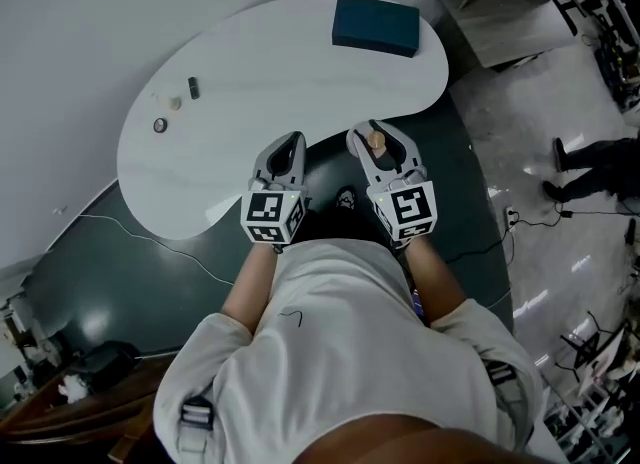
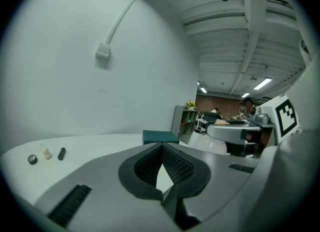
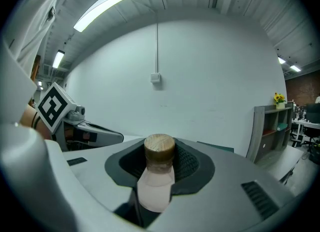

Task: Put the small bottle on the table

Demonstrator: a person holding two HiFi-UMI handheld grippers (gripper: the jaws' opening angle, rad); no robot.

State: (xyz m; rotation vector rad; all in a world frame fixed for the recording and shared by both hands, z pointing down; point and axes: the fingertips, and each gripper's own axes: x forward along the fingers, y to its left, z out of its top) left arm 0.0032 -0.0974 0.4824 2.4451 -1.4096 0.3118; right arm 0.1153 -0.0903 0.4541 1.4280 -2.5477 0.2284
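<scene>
A white, kidney-shaped tabletop (image 1: pixel 300 62) stands by a pale wall, over a dark round floor patch (image 1: pixel 110 272) beside glossy grey floor (image 1: pixel 540 242). On the tabletop are one teal box (image 1: pixel 376 25) and three small items: a ring-like disc (image 1: pixel 160 125), a pale piece (image 1: pixel 174 103) that may be a tiny bottle, and a dark block (image 1: pixel 194 88). Two grippers sit at the near edge. The left gripper (image 1: pixel 293 140) has its jaws together and empty. The right gripper (image 1: pixel 373 130) is clamped on the one cork-topped small bottle (image 3: pixel 157 173), held off the tabletop.
</scene>
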